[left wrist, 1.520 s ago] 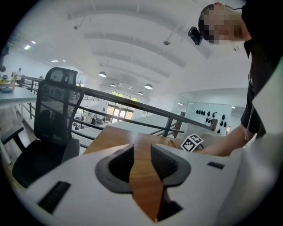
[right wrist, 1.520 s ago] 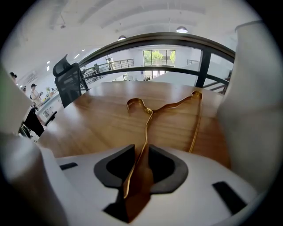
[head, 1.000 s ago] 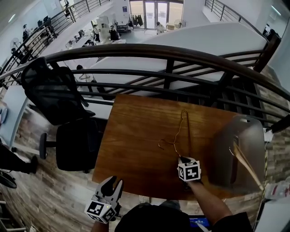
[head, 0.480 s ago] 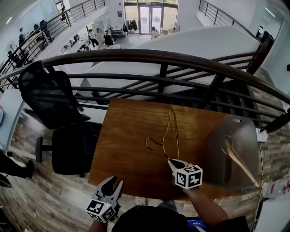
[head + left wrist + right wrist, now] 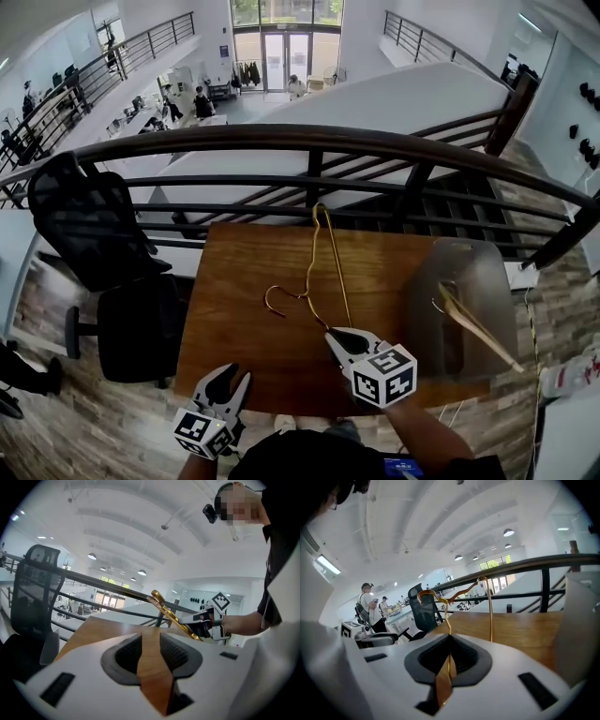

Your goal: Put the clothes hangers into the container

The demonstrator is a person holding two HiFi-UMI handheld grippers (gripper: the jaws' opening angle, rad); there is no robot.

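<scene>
A gold wire hanger (image 5: 319, 253) is up off the wooden table (image 5: 244, 319), its hook (image 5: 274, 298) pointing left. My right gripper (image 5: 334, 336) is shut on the hanger's lower end; in the right gripper view the wire (image 5: 447, 599) runs up from between the closed jaws (image 5: 449, 656). A grey container (image 5: 497, 281) stands on the table's right side, with a wooden hanger (image 5: 473, 323) leaning inside. My left gripper (image 5: 230, 377) hovers at the table's front left edge, open and empty. The left gripper view shows its jaws (image 5: 151, 641) apart, and the gold hanger (image 5: 171, 615) beyond them.
A dark railing (image 5: 309, 141) runs along the table's far edge, with a drop to a lower floor behind it. A black office chair (image 5: 89, 225) stands left of the table. The container wall (image 5: 581, 620) is close on the right gripper's right.
My right gripper has lifted the gold hanger off the table and tilted it upward, drawing back a little toward the front edge. The left gripper has stayed where it was.
</scene>
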